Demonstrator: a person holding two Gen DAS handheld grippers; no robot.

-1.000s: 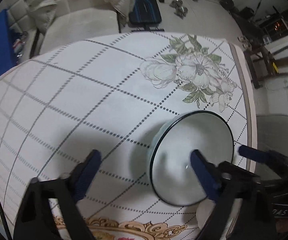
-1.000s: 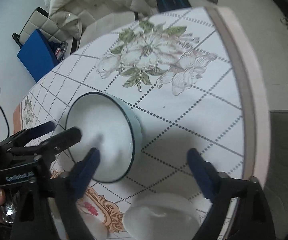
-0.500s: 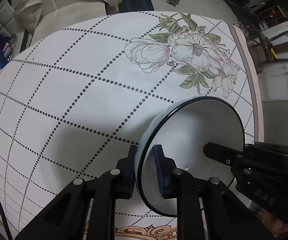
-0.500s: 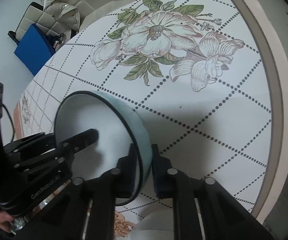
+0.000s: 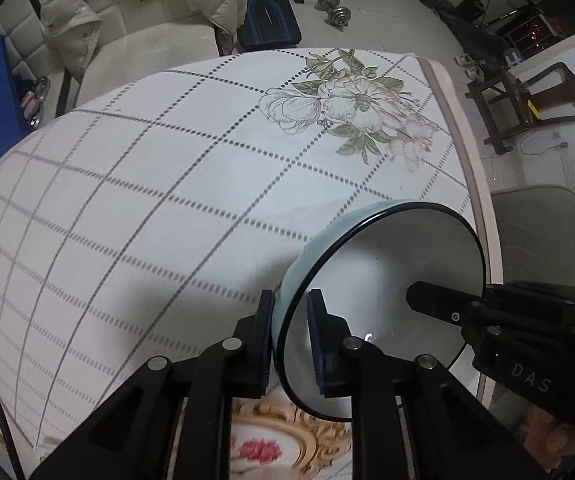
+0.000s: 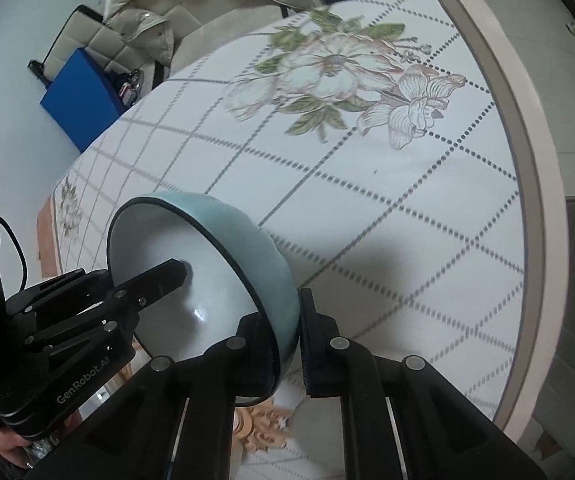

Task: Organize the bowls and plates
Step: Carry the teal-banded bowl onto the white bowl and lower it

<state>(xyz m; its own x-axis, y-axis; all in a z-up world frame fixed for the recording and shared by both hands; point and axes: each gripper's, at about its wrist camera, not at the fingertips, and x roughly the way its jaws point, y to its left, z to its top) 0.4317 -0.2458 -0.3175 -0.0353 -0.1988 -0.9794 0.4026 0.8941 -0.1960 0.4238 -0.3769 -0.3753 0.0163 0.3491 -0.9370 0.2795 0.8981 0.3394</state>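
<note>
Tilted bowl (image 5: pixel 387 300) in both grippers' jaws

Two pieces of lettering can be read, both printed in pale letters on the black bodies of the tools. In the left wrist view, the right tool (image 5: pixel 443 300) carries the letters "DAS" on the housing behind its fingers, near the lower right edge; whether more letters follow cannot be told. In the right wrist view, the left tool (image 6: pixel 147 280) carries "GenRobot.AI" running slantwise along its housing at lower left, with a smaller line of print just below it that is too small to read. A label at the top of the black block on the far left edge is blurred and illegible.
</note>
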